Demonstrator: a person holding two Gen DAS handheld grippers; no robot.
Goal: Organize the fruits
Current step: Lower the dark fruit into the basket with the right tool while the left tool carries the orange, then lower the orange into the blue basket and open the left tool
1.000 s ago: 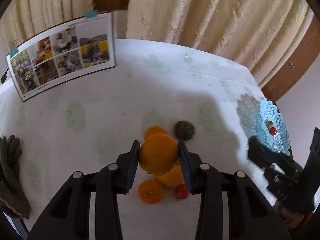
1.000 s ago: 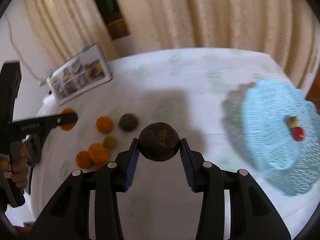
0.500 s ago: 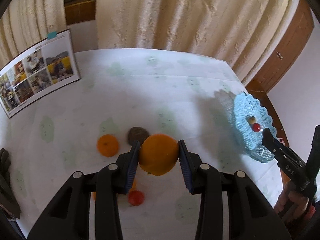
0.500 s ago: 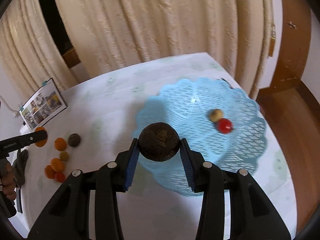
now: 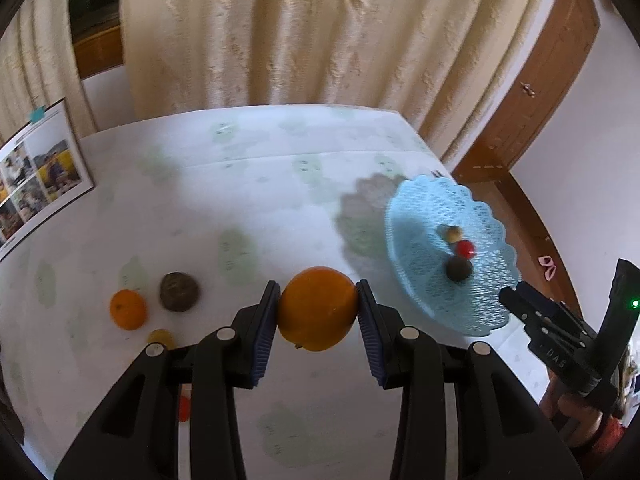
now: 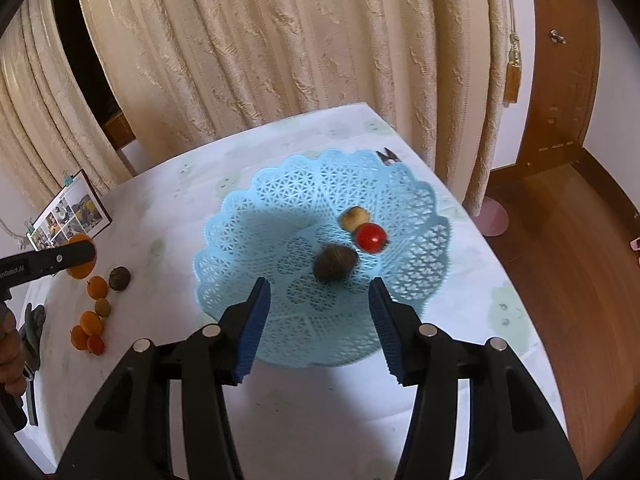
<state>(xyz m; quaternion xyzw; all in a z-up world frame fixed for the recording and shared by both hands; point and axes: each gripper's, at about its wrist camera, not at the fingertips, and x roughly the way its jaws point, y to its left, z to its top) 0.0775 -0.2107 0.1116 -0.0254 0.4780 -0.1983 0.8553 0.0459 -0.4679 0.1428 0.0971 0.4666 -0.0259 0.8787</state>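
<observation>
My left gripper [image 5: 318,308] is shut on a large orange [image 5: 317,307] and holds it above the table, left of the blue lattice basket [image 5: 424,292]. My right gripper [image 6: 320,312] is open and empty above the near side of the basket [image 6: 248,232]. In the basket lie a dark brown fruit [image 6: 334,262], a red fruit [image 6: 372,238] and a small tan fruit [image 6: 353,217]. On the table at the left remain a small orange [image 5: 128,309], a dark brown fruit [image 5: 179,291], a yellowish fruit [image 5: 160,337] and a red fruit [image 5: 183,408].
A photo board [image 5: 36,184] leans at the table's far left. Cream curtains [image 6: 280,48] hang behind the table. The table's right edge drops to a wooden floor [image 6: 568,248]. A dark glove [image 6: 32,326] lies at the left edge.
My right gripper has opened and the dark brown fruit now lies in the basket. My left gripper has carried the large orange to the right, toward the basket.
</observation>
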